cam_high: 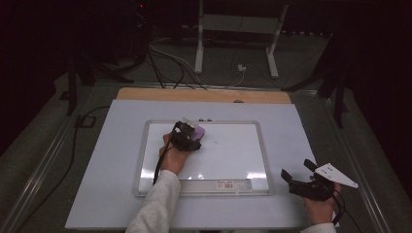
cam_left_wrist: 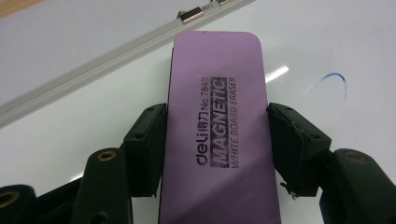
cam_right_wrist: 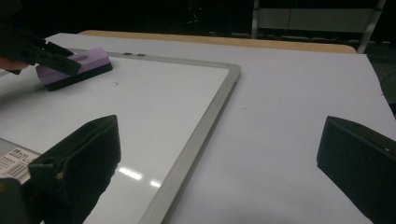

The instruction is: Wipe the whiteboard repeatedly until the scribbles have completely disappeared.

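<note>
Wiping the whiteboard (cam_high: 233, 160), the left gripper (cam_left_wrist: 217, 140) clamps the purple eraser (cam_left_wrist: 217, 116); next, sweep over the blue mark (cam_left_wrist: 337, 81) (right gripper (cam_high: 303, 178) idles, jaws apart).

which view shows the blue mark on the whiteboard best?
Left gripper view: the blue mark is a clear curved stroke right of the purple eraser. In the right gripper view it is a tiny speck; in the high view, barely visible.

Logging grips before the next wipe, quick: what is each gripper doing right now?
Left gripper: closed on the purple eraser, which sits on the whiteboard.
Right gripper: open, holding nothing, beside the whiteboard's frame.
</note>
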